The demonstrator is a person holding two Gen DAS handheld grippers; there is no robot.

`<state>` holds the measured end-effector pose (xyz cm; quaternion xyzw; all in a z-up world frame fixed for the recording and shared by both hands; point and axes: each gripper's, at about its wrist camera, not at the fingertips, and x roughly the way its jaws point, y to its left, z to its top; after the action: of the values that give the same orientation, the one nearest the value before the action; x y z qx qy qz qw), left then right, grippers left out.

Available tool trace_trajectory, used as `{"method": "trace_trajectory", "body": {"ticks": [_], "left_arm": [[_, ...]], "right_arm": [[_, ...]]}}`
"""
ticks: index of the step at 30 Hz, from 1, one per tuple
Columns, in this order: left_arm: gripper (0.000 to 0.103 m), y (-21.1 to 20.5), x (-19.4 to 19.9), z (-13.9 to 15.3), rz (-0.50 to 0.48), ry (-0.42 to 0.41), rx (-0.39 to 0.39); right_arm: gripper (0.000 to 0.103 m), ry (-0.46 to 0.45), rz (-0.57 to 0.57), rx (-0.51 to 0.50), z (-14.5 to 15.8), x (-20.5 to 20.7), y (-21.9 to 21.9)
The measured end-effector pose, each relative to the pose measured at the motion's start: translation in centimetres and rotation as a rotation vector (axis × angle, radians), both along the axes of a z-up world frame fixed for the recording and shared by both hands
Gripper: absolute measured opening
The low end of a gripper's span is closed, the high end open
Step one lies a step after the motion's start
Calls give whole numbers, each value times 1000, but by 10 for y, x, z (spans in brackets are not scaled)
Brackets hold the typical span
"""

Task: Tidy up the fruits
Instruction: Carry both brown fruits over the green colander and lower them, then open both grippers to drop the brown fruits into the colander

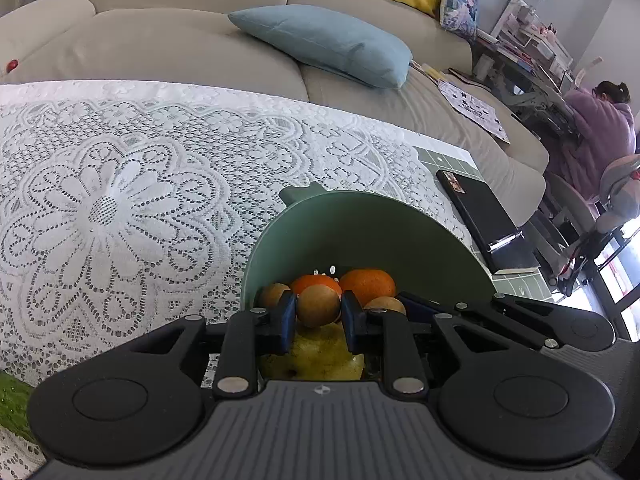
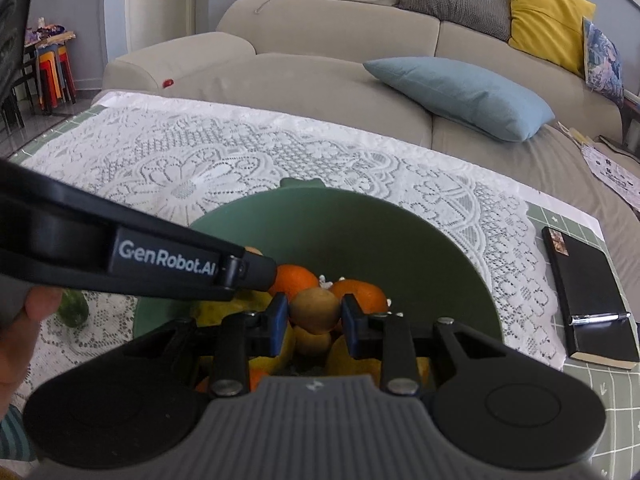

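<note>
Though small, round tan-brown fruit [image 1: 318,306].

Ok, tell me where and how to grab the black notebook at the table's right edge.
Take the black notebook across its thin near end, coming in low from the table's open front edge. It lies flat with a pen resting on that end, so a top-down pinch has nothing to close on; probably clear the pen first.
</note>
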<state>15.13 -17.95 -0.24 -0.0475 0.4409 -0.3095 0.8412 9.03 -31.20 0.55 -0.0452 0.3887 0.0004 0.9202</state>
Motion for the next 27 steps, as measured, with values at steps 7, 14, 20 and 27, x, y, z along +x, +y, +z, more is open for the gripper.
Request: {"method": "trace_trajectory", "body": {"ticks": [7,14,20,27], "left_arm": [[32,1,-1,0,-10,-3,5],[48,5,-3,4,-3,-4,-22],[56,9,-8,15,3,-30,-40],[67,23,-17,29,38,-91,-36]], "right_arm": [[26,4,-7,-4,-1,0,1],[36,-19,-27,14,5,-2,-1],[46,-49,-46,36,9,-5,-5],[69,-134,-36,29,18,-11,2]]}}
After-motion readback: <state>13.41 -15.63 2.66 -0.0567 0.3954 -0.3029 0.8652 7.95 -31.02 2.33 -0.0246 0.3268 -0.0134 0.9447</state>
